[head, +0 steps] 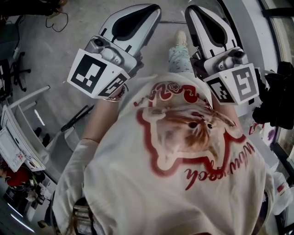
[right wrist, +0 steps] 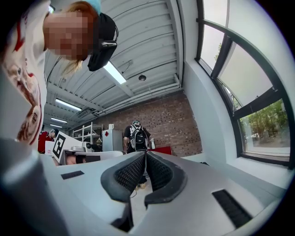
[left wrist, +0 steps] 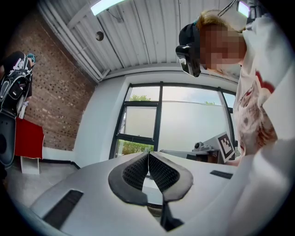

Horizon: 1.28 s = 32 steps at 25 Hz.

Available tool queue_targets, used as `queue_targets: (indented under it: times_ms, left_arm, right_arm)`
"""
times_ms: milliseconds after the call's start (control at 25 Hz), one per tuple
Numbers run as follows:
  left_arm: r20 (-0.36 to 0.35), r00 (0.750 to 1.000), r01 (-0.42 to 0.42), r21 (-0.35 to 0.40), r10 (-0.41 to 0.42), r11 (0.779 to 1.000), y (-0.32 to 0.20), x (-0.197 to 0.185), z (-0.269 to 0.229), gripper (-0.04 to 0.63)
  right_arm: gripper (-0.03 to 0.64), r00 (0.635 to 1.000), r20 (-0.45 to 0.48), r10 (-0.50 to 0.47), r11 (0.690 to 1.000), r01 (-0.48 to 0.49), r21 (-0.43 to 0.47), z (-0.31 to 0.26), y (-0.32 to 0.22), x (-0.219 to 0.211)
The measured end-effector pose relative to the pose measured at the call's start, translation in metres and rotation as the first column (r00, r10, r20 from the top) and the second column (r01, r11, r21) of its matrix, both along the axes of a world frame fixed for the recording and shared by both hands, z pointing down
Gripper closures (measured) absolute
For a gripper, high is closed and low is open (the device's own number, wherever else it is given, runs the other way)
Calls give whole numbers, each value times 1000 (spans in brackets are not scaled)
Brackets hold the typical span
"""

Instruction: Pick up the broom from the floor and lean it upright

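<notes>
The person holds both tools out level in front of a white T-shirt with a red print (head: 183, 151). The silver-grey left gripper (head: 148, 13), with its black ribbed pads, has its jaws pressed together at the tips and nothing between them. Through its own view a tall dark-framed window (left wrist: 184, 124) shows beyond the tips (left wrist: 148, 155). The matching right gripper (head: 195, 13) is likewise closed and empty (right wrist: 145, 155), facing a brown brick wall (right wrist: 170, 122) and a person with a black backpack (right wrist: 137, 136).

The broom cannot be made out for certain. Only a thin grey bar (head: 173, 21) lies on the grey concrete floor (head: 55, 69) between the two grippers' tips, just beyond the person's pale shoe (head: 180, 37). Neither gripper touches it.
</notes>
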<state>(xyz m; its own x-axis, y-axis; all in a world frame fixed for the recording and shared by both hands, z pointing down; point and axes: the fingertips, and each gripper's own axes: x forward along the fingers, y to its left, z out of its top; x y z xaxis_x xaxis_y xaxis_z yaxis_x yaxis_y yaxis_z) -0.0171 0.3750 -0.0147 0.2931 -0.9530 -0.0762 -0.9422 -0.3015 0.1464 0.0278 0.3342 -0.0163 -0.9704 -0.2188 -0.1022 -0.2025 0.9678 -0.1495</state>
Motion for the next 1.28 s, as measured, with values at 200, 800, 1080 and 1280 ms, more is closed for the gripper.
queue_targets:
  times_ms: [200, 800, 1080, 1280]
  left_arm:
    - [-2, 996, 91, -5, -91, 996, -56, -42, 4, 571]
    - [61, 943, 328, -22, -327, 944, -305, -140, 26, 571]
    - [71, 911, 408, -314, -407, 857, -306, -194, 131, 574]
    - [4, 902, 371, -517, -431, 771, -290, -217, 238, 575]
  right_arm:
    - [586, 996, -22, -85, 996, 85, 6, 7, -59, -48]
    - [586, 943, -95, -320, 946, 323, 19, 23, -285, -163]
    - [586, 925, -177, -337, 941, 338, -26, 100, -313, -221]
    - [586, 876, -328, -354, 933, 355, -58, 193, -304, -247]
